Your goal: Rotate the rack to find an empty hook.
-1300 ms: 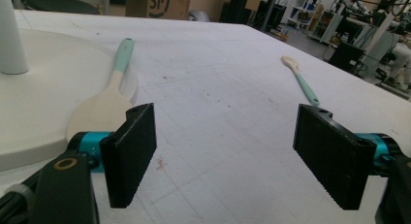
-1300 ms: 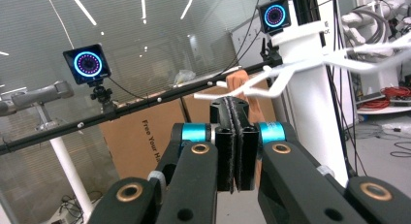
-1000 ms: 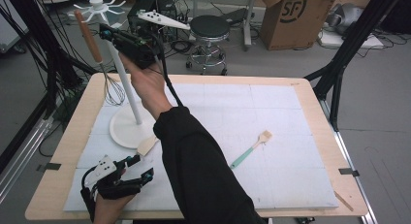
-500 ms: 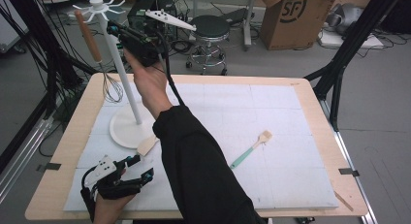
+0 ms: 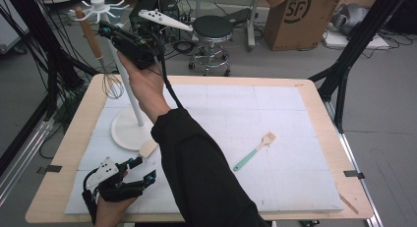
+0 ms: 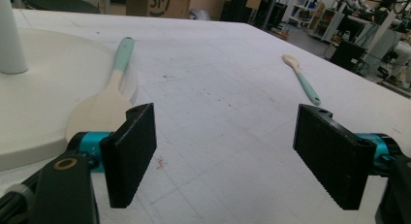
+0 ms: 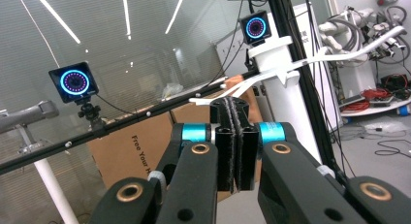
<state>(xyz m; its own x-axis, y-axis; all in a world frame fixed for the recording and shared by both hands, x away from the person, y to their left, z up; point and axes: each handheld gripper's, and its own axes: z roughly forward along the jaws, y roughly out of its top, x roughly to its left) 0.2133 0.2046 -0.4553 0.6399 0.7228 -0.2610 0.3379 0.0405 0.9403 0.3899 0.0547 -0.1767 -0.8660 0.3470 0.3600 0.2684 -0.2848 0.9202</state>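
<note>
The left gripper (image 5: 145,169) rests at the near left corner of the table (image 5: 314,97), just as it did a second ago. Its jaws stand wide apart with nothing between them, as the left gripper view (image 6: 225,136) shows. Just beyond them a spatula (image 6: 114,83) with a teal handle lies with its blade against the base of the rack (image 5: 129,131).

A whisk (image 5: 112,84) hangs from a hook on the left side of the rack, unmoved. The right gripper (image 5: 105,30) is raised beside the rack's top and is hardly shifted over the last second. In its own view (image 7: 234,105) the pads are pressed flat together and nothing shows between them.

The white turner (image 5: 164,19) sticks out to the right from the rack's top, and it sits where it sat in the earlier pictures. Whether its handle end is hooked on or only touching the rack I cannot tell.

So little has changed, which suggests that the hanging of the turner is at its end or pausing. A second teal spatula (image 5: 255,151) lies well apart on the right of the table and is likely still to be hung.
</note>
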